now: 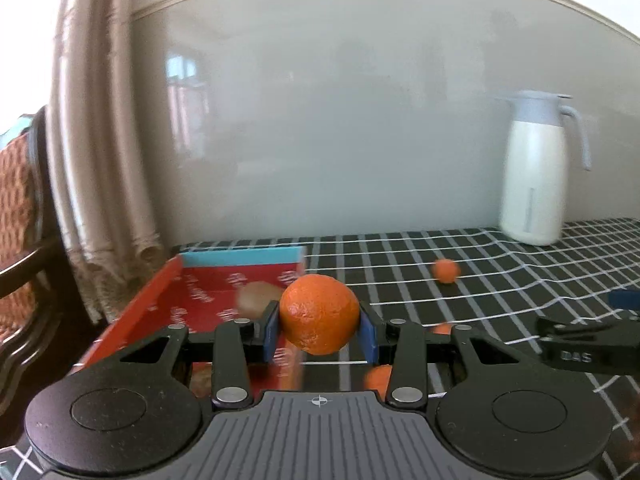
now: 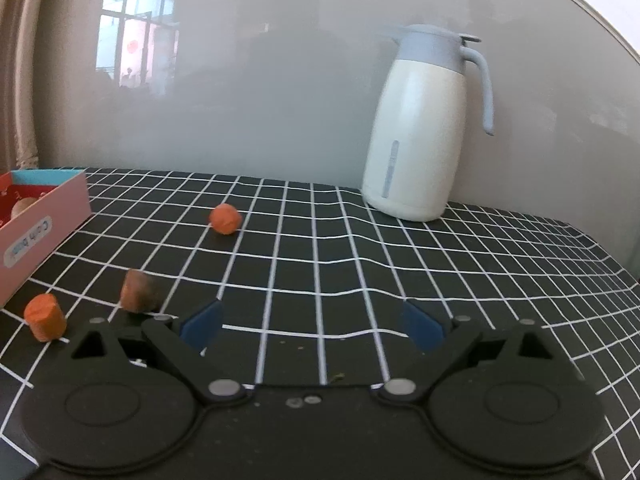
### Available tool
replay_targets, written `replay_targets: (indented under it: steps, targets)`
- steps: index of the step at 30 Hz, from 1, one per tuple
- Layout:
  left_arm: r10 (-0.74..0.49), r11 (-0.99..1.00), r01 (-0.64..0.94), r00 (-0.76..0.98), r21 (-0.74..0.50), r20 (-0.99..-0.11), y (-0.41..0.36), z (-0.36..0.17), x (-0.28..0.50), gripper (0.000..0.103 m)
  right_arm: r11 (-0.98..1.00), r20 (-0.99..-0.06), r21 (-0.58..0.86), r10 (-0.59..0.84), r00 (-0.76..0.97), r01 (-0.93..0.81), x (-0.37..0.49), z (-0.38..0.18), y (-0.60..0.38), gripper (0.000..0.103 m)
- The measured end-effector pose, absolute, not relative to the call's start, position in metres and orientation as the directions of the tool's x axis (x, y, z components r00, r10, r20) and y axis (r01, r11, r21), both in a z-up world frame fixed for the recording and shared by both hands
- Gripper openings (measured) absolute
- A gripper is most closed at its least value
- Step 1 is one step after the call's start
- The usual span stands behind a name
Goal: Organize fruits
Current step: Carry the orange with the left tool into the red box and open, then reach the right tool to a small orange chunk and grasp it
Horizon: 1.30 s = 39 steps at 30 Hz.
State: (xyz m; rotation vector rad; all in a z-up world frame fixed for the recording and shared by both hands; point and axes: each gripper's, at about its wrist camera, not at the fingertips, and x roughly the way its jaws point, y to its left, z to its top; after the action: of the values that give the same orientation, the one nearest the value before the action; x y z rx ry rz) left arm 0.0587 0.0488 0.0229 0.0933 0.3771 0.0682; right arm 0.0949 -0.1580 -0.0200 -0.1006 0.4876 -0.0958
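Observation:
My left gripper (image 1: 320, 330) is shut on an orange (image 1: 319, 313), held in the air beside the right edge of a red box (image 1: 160, 300) with a blue far wall. A brown fruit (image 1: 256, 300) lies inside the box. Another small orange (image 1: 446, 270) rests on the checked cloth farther back. In the right wrist view my right gripper (image 2: 312, 326) is open over the cloth with nothing between its blue pads. That view shows the small orange (image 2: 226, 219), a brown fruit (image 2: 138, 296), an orange fruit (image 2: 44, 317) and the box (image 2: 44, 220) at the left.
A white jug with a grey lid (image 2: 420, 136) stands at the back by the glossy wall; it also shows as the jug (image 1: 536, 168) at the right. The black checked tablecloth (image 2: 360, 264) covers the table. A curtain (image 1: 100, 140) and a chair (image 1: 24, 208) are at the left.

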Motion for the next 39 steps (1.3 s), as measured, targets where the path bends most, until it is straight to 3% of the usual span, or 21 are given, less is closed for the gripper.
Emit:
replay_targets:
  steps: [18, 19, 20, 22, 31, 39]
  targets:
    - [0.185, 0.982, -0.149, 0.895, 0.118, -0.407, 0.095, 0.01, 0.068, 0.041, 0.989, -0.451, -0.145, -0.096, 0.887, 0.034, 0.097, -0.019, -0.13, 0.096]
    - [0.194, 0.98, -0.157, 0.899, 0.125, -0.391, 0.093, 0.011, 0.066, 0.05, 0.989, -0.45, -0.146, -0.097, 0.888, 0.034, 0.096, -0.019, -0.13, 0.096]
    - [0.202, 0.978, -0.165, 0.907, 0.129, -0.37, 0.092, 0.014, 0.063, 0.075, 0.989, -0.449, -0.146, -0.099, 0.888, 0.036, 0.096, -0.019, -0.131, 0.097]
    - [0.235, 0.97, -0.201, 0.921, 0.138, -0.311, 0.089, 0.018, 0.054, 0.096, 0.989, -0.448, -0.142, -0.101, 0.888, 0.04, 0.096, -0.018, -0.133, 0.097]
    - [0.258, 0.962, -0.225, 0.937, 0.157, -0.236, 0.082, 0.024, 0.046, 0.103, 0.99, -0.436, -0.14, -0.09, 0.895, 0.032, 0.092, -0.016, -0.136, 0.098]
    - [0.253, 0.964, -0.223, 0.936, 0.142, -0.243, 0.083, 0.023, 0.05, 0.103, 0.991, -0.423, -0.131, -0.074, 0.903, 0.02, 0.091, -0.015, -0.134, 0.1]
